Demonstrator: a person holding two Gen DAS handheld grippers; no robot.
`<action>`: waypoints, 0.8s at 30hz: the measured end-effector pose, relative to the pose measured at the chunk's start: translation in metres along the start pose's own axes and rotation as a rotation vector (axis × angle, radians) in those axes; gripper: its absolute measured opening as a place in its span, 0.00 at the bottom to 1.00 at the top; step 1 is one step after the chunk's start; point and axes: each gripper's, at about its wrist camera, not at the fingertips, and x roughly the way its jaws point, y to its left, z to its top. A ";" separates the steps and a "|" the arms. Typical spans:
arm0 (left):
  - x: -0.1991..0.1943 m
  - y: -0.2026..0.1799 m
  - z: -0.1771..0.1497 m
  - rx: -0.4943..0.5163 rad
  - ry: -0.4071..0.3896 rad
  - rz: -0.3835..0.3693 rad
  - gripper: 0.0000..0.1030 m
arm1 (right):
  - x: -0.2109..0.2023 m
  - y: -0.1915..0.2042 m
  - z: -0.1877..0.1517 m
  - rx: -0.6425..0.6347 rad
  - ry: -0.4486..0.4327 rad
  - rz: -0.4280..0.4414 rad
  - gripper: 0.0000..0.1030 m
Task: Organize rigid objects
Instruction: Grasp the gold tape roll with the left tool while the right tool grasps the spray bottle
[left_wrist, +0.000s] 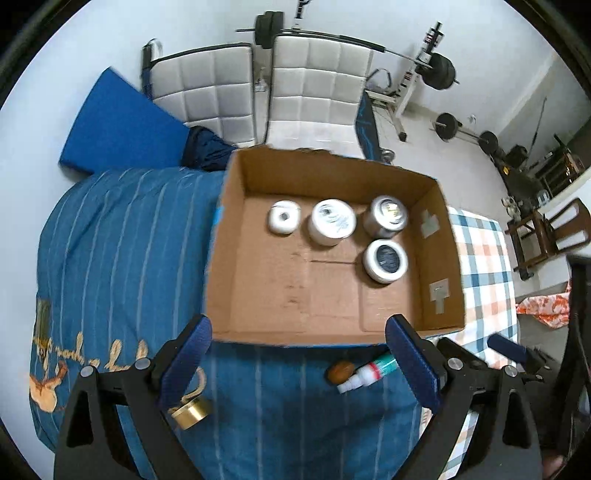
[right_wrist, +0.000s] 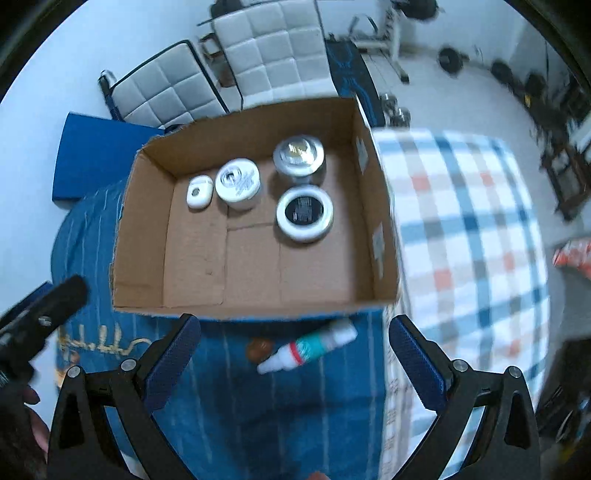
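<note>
Both grippers hover wide apart and empty over the blue striped bedspread (left_wrist: 122, 258), box dead ahead.

Going left to right in the left wrist view: a gold-capped little bottle (left_wrist: 190, 410) sits at lower left, just beside the left gripper (left_wrist: 297, 354)'s left finger, then a small brown round thing (left_wrist: 340, 372) and a white dropper bottle with a teal label (left_wrist: 369, 373) lie on the spread near the box's front wall, by the right finger. Cardboard box (left_wrist: 236, 206) fills the middle, holding a small white round case (left_wrist: 282, 218), a white-lidded jar (left_wrist: 332, 221), a silver jar (left_wrist: 386, 216) and a black-topped tin (left_wrist: 386, 260) toward its right side. Right gripper (right_wrist: 295, 350) spreads its fingers wide too, with the dropper bottle lying between them; checked cloth (right_wrist: 461, 240) is off to the right.
</note>
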 end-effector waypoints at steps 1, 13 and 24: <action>0.000 0.013 -0.007 -0.008 0.005 0.012 0.94 | 0.009 -0.007 -0.008 0.043 0.027 -0.011 1.00; 0.084 0.132 -0.091 -0.153 0.226 0.143 0.94 | 0.152 -0.029 -0.066 0.364 0.243 0.029 0.65; 0.135 0.131 -0.124 -0.051 0.363 0.063 0.93 | 0.173 -0.014 -0.074 0.297 0.232 -0.058 0.45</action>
